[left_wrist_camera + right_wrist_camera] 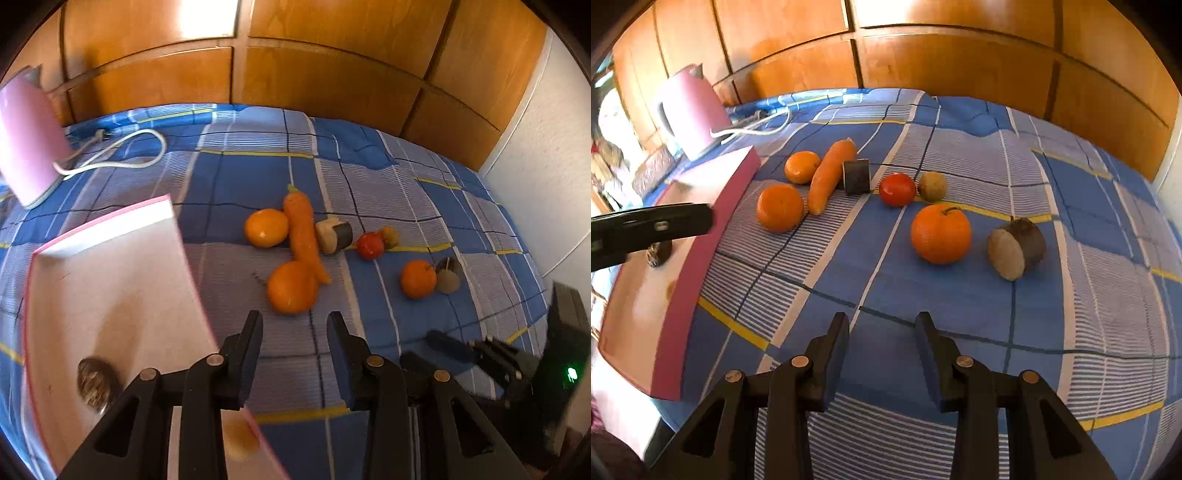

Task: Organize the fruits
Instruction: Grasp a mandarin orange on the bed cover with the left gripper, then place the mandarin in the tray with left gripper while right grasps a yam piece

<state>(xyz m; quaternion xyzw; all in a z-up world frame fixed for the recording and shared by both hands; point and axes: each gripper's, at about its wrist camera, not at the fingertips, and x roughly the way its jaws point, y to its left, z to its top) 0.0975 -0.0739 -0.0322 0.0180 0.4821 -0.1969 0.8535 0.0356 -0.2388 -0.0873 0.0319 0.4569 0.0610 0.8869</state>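
A blue checked bedspread [960,295] with white and yellow stripes covers a bed that serves as the work surface, and wooden cupboard doors [960,55] run along the wall behind it, with a white wall [535,166] at the right. On the cloth lie three oranges [940,233], a carrot [829,175], a tomato [897,189], a small brownish fruit [932,186] touching the tomato, and two dark-skinned cut pieces [1015,248]. A pink box [683,258] sits at the left edge, holding one dark round piece [96,384]; behind it stands a pink kettle [692,114] with a white cord [122,155]. The left gripper [295,325] hangs over the cloth beside the box, jaws apart and empty. The right gripper [882,325] hovers over bare cloth near the front, jaws parted, gripping nothing.
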